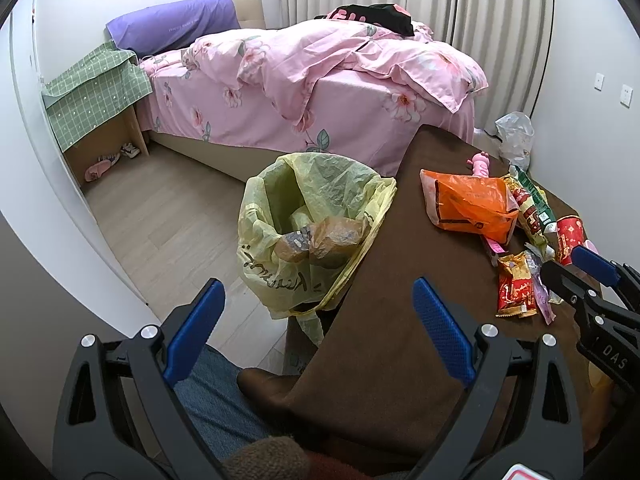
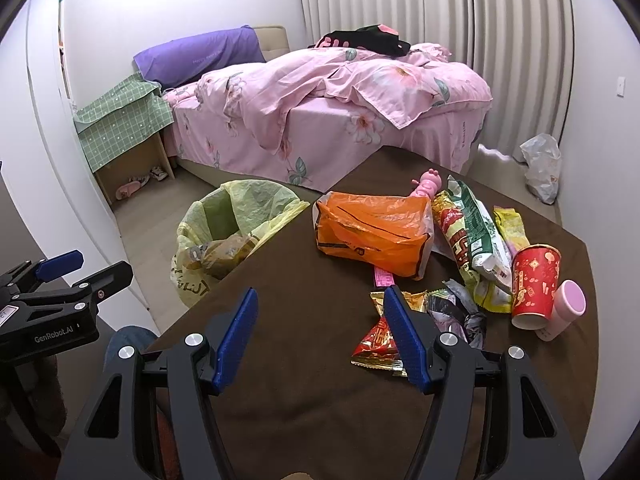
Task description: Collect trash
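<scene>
Some trash is already seen in the yellow bin bag (image 2: 224, 236) beside the bench (image 2: 304, 360), while wrappers (image 2: 468, 240), an orange bag (image 2: 372, 232) and a red cup (image 2: 534, 284) are left there, and both grippers, left (image 1: 316, 336) and right (image 2: 320, 340), are held wide open with nothing between the fingers.

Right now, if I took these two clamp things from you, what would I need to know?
Left gripper: open, empty, above the table's near corner beside the bin.
Right gripper: open, empty, just short of the red snack packet.
Bin with yellow liner: on the floor against the table's left edge, some trash already inside.
Left to bin: orange bag, wrappers, red paper cup.
</scene>
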Available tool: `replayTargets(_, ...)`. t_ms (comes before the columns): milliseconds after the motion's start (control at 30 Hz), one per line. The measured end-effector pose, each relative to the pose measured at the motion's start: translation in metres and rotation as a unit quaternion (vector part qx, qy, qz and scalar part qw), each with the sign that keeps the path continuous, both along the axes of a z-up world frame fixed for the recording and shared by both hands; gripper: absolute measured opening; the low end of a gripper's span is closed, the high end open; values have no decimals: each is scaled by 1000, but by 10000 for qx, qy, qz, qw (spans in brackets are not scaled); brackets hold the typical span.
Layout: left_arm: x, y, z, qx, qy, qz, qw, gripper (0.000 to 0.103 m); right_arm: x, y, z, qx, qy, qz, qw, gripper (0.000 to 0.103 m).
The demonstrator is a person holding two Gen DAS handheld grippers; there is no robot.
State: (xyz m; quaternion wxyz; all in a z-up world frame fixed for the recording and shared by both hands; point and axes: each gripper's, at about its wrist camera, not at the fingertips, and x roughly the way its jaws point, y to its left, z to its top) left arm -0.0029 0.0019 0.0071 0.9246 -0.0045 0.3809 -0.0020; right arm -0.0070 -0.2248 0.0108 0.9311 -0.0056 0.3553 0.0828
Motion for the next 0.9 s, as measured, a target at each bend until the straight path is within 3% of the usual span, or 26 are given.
replayTargets(900, 0, 2, -5, -27, 23, 22, 10000, 90, -1, -2, 0, 6, -27, -64, 10000, 62)
